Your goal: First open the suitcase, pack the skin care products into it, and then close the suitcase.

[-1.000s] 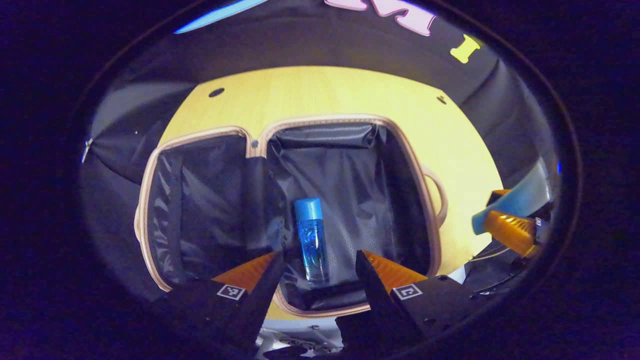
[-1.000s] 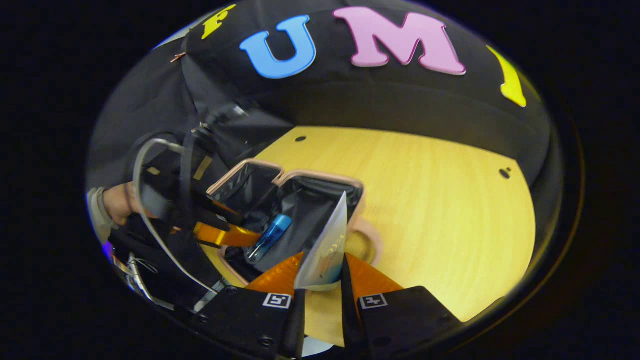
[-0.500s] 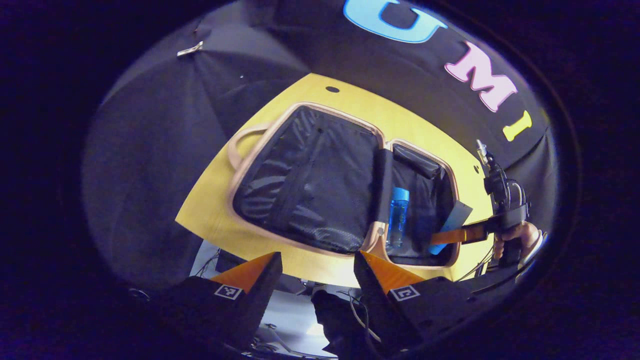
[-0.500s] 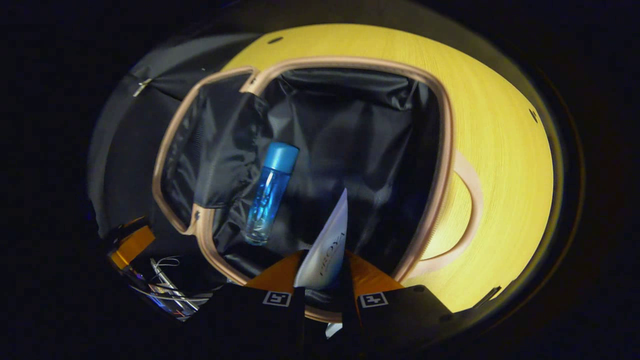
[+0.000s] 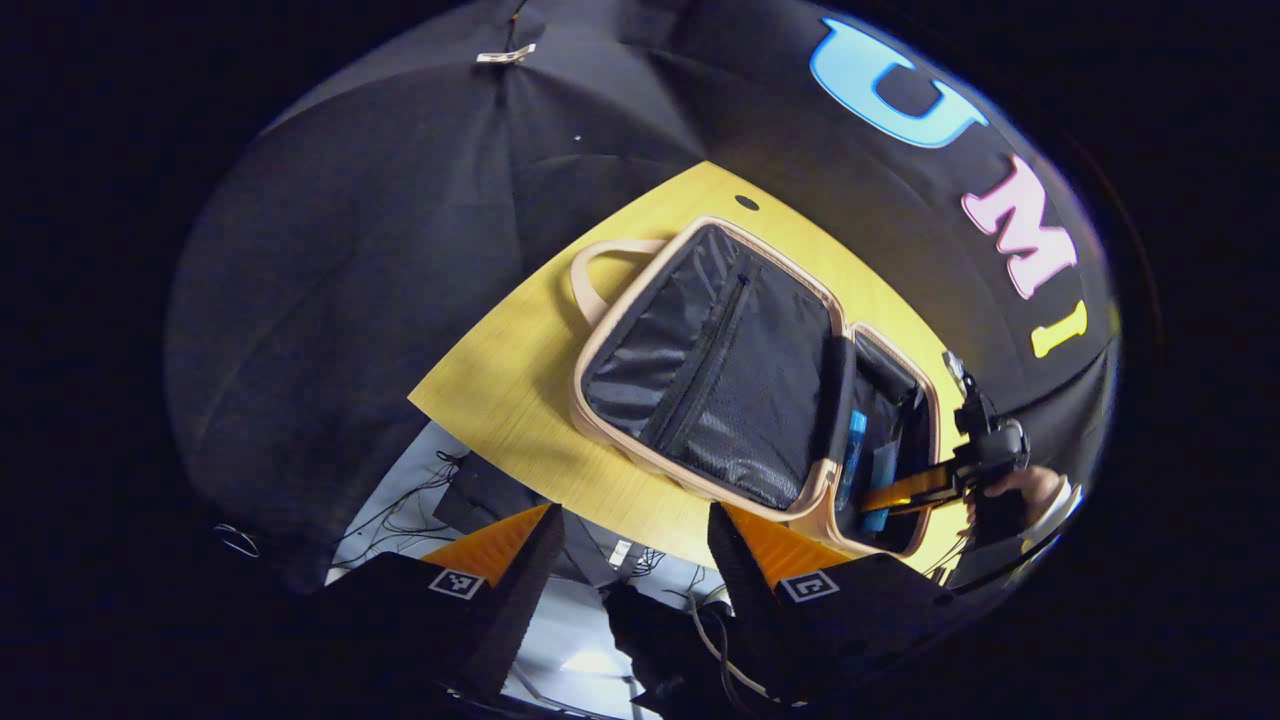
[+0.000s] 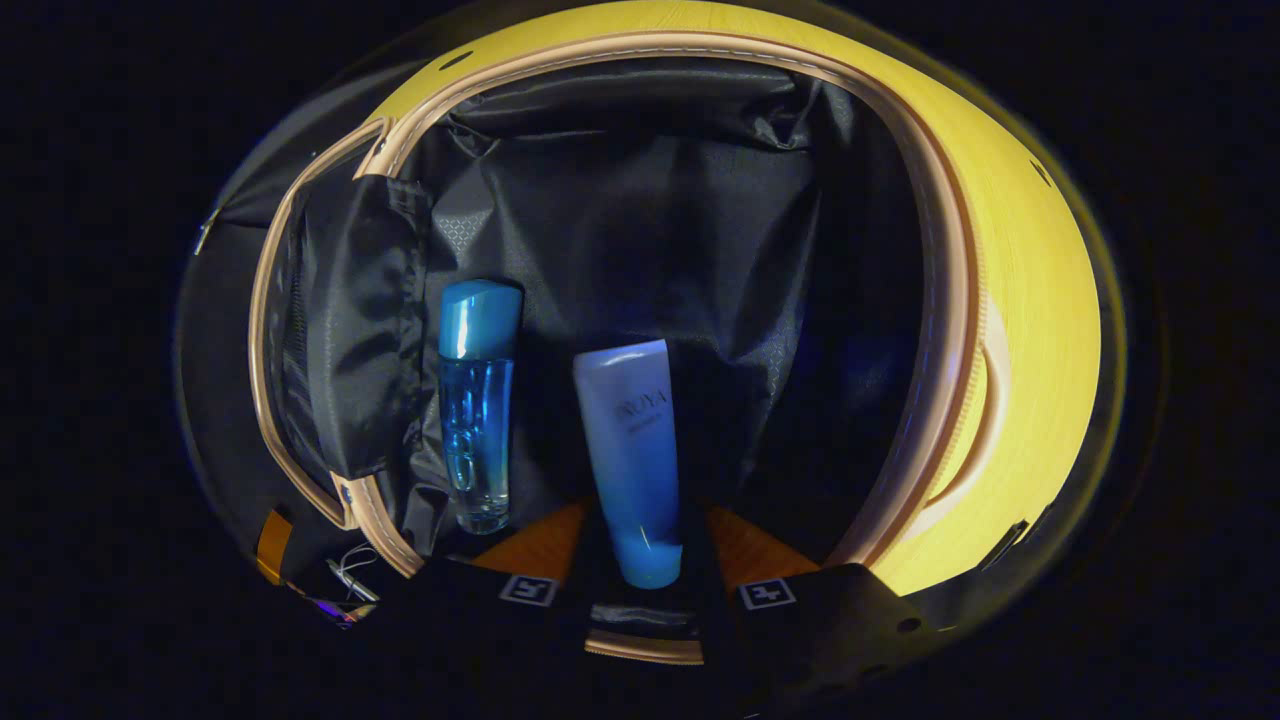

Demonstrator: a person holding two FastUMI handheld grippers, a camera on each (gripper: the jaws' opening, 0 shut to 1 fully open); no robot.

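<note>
A yellow wooden table [image 5: 520,400] stands against the booth's black cloth wall [image 5: 400,200], and on it the suitcase [image 5: 720,370] lies spread open with its beige rim and dark lining up. In the right gripper view that open half fills the space ahead of the right gripper [image 6: 640,540], its rim curving round on both sides. Ahead and to the left of the claw, a blue bottle [image 6: 475,400] lies flat on the lining with its cap pointing away. Directly between the orange fingers [image 6: 535,540] lies the white-and-blue tube [image 6: 630,460], its blue end nearest the claw; the fingers sit either side of it with dark gaps showing, so they look parted, though I cannot tell for certain whether either pad touches it. The left gripper [image 5: 630,530] hangs off the near edge of the table, jaws wide apart and empty, the suitcase ahead and to its right. To finish the placing well, make sure the tube rests fully on the lining, then draw the claw straight back and up, clear of the bottle and rim.
</note>
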